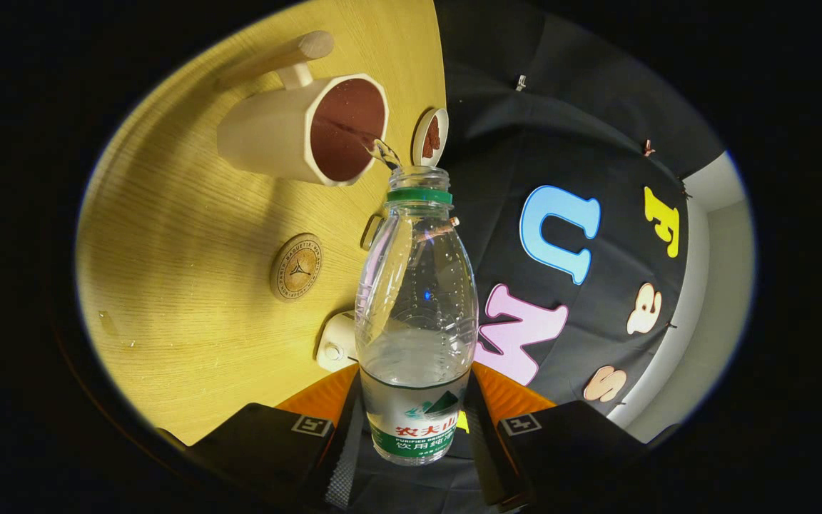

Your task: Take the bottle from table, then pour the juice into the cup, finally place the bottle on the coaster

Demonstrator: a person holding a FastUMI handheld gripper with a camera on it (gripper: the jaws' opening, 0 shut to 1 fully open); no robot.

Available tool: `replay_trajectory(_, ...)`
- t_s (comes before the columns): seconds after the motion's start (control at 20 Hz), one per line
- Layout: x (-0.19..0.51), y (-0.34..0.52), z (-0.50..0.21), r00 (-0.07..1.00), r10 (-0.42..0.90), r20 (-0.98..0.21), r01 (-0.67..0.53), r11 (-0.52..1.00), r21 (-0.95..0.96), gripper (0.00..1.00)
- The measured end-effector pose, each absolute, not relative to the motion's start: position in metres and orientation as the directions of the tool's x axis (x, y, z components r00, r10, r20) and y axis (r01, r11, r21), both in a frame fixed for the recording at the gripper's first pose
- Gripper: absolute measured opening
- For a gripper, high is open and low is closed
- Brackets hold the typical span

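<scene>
- So we're mid-pour right now. The gripper has the bottle clamped between its two fingers, one pressing each side down at the label end, so the jaws are closed snug on it, no slack I can see.
- The bottle is tipped over hard, the whole scene looks rolled sideways, and a thin stream leaves the open neck and goes into the mouth of the cup.
- The cup sits on the wooden table, pale outside, dark reddish inside, with a round-ended wooden handle sticking out the far side. The neck of the bottle is just beside the cup's rim, not touching as far as I can tell.
- The liquid is clear, and there's a fair bit left pooled in the lower half of the bottle.
- The coaster is the round wooden disc on the table, near the bottle and apart from the cup.
- There's also a small white dish with something brown in it by the table edge, and a small white object tucked behind the bottle; can't say what that is.
- My read: step two of three is in hand. Next up is rolling the bottle back upright before it drips, then swinging over to the coaster and setting it down flat on the disc before letting go.
</scene>
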State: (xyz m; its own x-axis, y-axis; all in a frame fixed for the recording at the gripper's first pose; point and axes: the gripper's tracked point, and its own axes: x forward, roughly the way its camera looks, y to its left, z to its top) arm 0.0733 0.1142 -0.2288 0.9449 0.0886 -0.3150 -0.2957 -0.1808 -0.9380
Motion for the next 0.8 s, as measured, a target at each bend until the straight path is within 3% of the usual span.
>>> replay_trajectory(0.8, 0.086, 0.123, -0.211, 0.950, 0.147, -0.277, -0.226, -0.294, -0.929, 0.70)
